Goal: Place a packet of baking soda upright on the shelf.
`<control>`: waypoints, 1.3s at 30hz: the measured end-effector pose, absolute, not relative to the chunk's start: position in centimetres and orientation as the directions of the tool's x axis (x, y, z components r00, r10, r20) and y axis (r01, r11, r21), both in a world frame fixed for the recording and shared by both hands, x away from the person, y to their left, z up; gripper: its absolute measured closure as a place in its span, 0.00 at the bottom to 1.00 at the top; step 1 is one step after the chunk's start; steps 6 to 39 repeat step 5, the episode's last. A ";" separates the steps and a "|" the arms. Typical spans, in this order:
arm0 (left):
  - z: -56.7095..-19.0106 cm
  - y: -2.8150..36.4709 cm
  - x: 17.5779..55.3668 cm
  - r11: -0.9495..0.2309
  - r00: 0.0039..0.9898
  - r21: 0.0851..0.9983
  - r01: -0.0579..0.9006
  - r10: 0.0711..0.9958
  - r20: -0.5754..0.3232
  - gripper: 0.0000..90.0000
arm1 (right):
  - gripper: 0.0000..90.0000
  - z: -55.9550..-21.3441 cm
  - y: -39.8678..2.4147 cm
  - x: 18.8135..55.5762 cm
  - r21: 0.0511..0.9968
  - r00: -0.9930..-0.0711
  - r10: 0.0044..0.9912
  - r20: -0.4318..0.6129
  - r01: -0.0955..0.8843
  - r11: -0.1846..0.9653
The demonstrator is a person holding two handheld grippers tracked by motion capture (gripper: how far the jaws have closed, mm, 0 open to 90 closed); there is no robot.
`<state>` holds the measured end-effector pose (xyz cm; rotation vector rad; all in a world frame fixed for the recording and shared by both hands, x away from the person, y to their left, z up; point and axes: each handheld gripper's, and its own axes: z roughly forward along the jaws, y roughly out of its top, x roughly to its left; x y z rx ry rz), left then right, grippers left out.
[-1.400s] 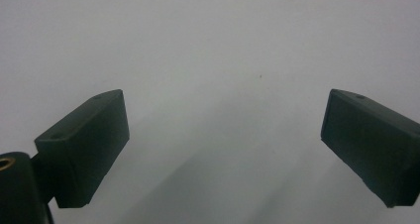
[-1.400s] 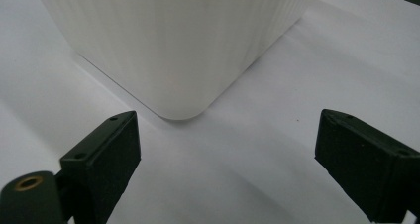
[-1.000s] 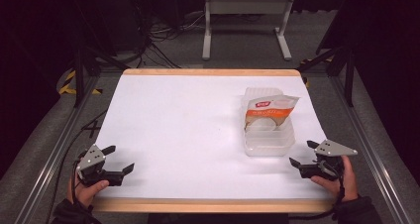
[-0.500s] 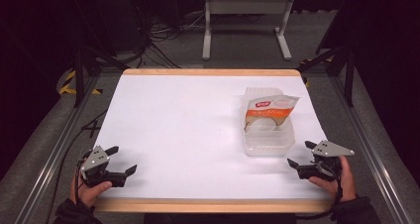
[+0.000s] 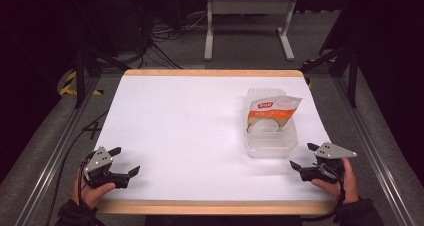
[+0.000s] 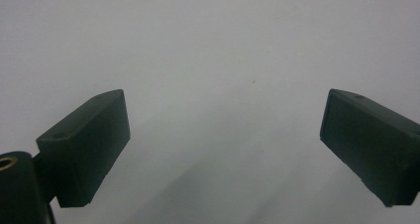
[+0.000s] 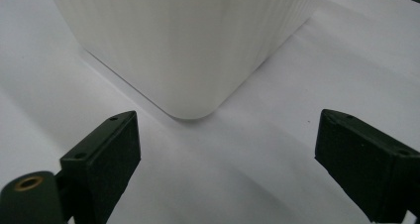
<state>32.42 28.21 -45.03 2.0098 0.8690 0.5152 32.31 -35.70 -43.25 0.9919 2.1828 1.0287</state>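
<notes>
White tabletop (image 5: 190,131) with a wood edge, and over on the right side sits a clear ribbed plastic tub (image 5: 271,141) with an orange-and-white pouch (image 5: 272,113) propped in it. The pouch has a small red label near the top, but the writing is way too small to read. The left gripper (image 5: 124,161) sits at the near left corner, jaws spread wide over bare table. The right gripper (image 5: 302,156) is near the tub's corner, jaws also wide apart, not touching it.
</notes>
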 end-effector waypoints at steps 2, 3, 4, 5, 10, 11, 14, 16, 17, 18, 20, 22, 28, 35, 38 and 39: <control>-45.1 28.0 32.5 -0.387 0.669 0.835 0.390 0.743 0.032 0.07 | 0.12 -43.2 -35.7 32.3 0.812 -0.593 0.794 -0.134 0.394 0.431; -45.1 28.0 32.5 -0.387 0.669 0.835 0.390 0.743 0.032 0.07 | 0.12 -43.2 -35.7 32.3 0.814 -0.593 0.795 -0.129 0.394 0.427; -45.0 27.8 32.5 -0.386 0.661 0.834 0.395 0.750 0.034 0.07 | 0.12 -43.1 -35.6 32.3 0.815 -0.595 0.793 -0.132 0.390 0.429; -45.0 27.8 32.5 -0.384 0.659 0.835 0.394 0.751 0.034 0.07 | 0.12 -43.1 -35.6 32.2 0.815 -0.595 0.793 -0.132 0.391 0.429; -45.0 27.8 32.5 -0.384 0.659 0.835 0.394 0.751 0.034 0.07 | 0.12 -43.1 -35.6 32.2 0.815 -0.595 0.793 -0.132 0.391 0.429; -45.0 27.8 32.5 -0.384 0.659 0.835 0.394 0.751 0.034 0.07 | 0.12 -43.1 -35.6 32.2 0.815 -0.595 0.793 -0.132 0.391 0.429; -45.0 27.8 32.5 -0.384 0.659 0.835 0.394 0.751 0.034 0.07 | 0.12 -43.1 -35.6 32.2 0.815 -0.595 0.793 -0.132 0.391 0.429; -45.0 27.8 32.5 -0.384 0.659 0.835 0.394 0.751 0.034 0.07 | 0.12 -43.1 -35.6 32.2 0.815 -0.595 0.793 -0.132 0.391 0.429; -45.0 27.8 32.5 -0.384 0.659 0.835 0.394 0.751 0.034 0.07 | 0.12 -43.1 -35.6 32.2 0.815 -0.595 0.793 -0.132 0.391 0.429; -45.0 27.8 32.5 -0.384 0.659 0.835 0.394 0.751 0.034 0.07 | 0.12 -43.1 -35.6 32.2 0.815 -0.595 0.793 -0.132 0.391 0.429; -45.0 27.8 32.5 -0.384 0.659 0.835 0.394 0.751 0.034 0.07 | 0.12 -43.1 -35.6 32.2 0.815 -0.595 0.793 -0.132 0.391 0.429; -45.0 27.8 32.5 -0.384 0.659 0.835 0.394 0.751 0.034 0.07 | 0.12 -43.1 -35.6 32.2 0.815 -0.595 0.793 -0.132 0.391 0.429; -45.0 27.8 32.5 -0.384 0.659 0.835 0.394 0.751 0.034 0.07 | 0.12 -43.1 -35.6 32.2 0.815 -0.595 0.793 -0.132 0.391 0.429; -45.0 27.8 32.5 -0.384 0.659 0.835 0.394 0.751 0.034 0.07 | 0.12 -43.1 -35.6 32.2 0.815 -0.595 0.793 -0.132 0.391 0.429; -45.0 27.8 32.5 -0.384 0.659 0.835 0.394 0.751 0.034 0.07 | 0.12 -43.1 -35.6 32.2 0.815 -0.595 0.793 -0.132 0.391 0.429; -45.0 27.8 32.5 -0.384 0.659 0.835 0.394 0.751 0.034 0.07 | 0.12 -43.1 -35.6 32.2 0.815 -0.595 0.793 -0.132 0.391 0.429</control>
